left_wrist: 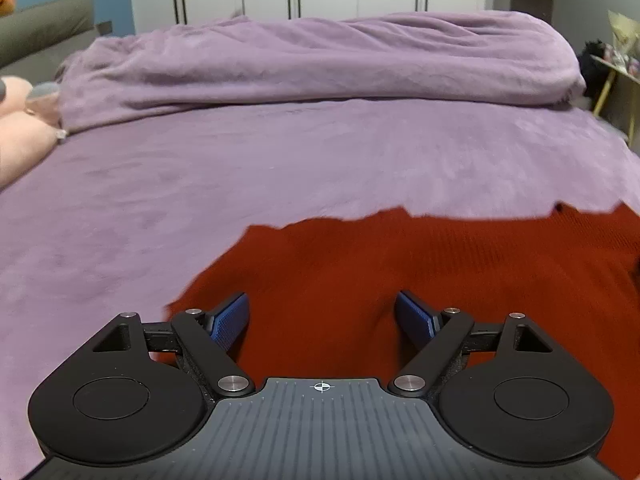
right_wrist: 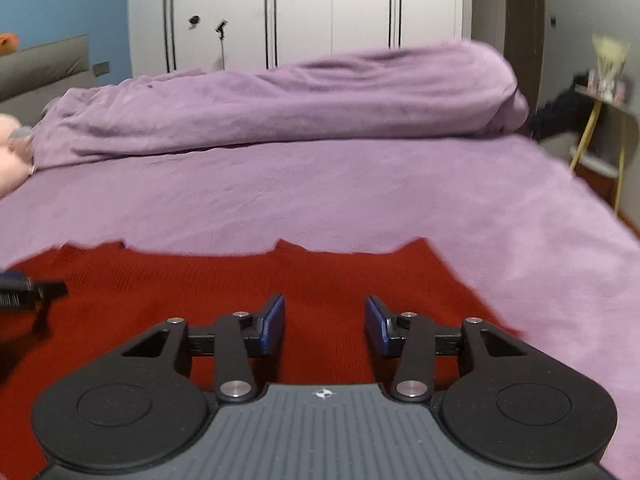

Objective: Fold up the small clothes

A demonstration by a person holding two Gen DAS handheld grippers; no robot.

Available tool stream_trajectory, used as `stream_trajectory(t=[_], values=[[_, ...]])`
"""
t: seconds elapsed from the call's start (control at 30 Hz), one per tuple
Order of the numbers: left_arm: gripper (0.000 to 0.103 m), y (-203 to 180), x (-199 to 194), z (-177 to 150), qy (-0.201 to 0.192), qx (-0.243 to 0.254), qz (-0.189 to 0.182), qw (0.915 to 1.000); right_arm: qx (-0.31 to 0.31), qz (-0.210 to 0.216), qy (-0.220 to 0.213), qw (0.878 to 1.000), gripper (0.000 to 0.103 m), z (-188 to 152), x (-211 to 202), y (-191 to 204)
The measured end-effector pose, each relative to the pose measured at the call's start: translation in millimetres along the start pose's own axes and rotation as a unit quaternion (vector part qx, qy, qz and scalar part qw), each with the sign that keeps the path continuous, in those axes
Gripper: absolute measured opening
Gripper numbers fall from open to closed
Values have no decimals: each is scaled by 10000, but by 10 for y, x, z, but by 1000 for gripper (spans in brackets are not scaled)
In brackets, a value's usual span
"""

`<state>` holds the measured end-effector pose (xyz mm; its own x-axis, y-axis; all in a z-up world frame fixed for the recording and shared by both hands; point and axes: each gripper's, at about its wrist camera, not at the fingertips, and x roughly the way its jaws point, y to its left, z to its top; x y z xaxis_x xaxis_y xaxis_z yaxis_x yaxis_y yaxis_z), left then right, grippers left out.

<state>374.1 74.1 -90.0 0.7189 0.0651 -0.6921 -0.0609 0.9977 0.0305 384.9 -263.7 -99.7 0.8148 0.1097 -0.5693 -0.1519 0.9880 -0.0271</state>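
A red knitted garment lies flat on the purple bed cover. My left gripper is open, just above the garment near its left edge, holding nothing. In the right wrist view the same red garment spreads across the near bed, its far edge ragged. My right gripper is open above the garment's right part, holding nothing. A dark part of the left gripper shows at the left edge of the right wrist view.
A bunched purple duvet lies across the far side of the bed. A pink plush toy sits at the left. White wardrobes stand behind. A yellow-legged side table with items stands at the right.
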Motion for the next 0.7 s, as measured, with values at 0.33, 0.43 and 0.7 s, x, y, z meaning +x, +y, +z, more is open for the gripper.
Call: stream_trajectory(t=[0.33,0.43,0.7], values=[[88,339,-455,-381,239,41,199,9995,315,-1263,395,9907,47,-475,-515,-750],[88,454,-546,-410,333,-89,313,9989,362,-1263,334,9908,47,-434,-679,-676],[88,883,-840,-620,580,-545,610,9950,392,-270,168,9987,47,-444,-1170,-132]])
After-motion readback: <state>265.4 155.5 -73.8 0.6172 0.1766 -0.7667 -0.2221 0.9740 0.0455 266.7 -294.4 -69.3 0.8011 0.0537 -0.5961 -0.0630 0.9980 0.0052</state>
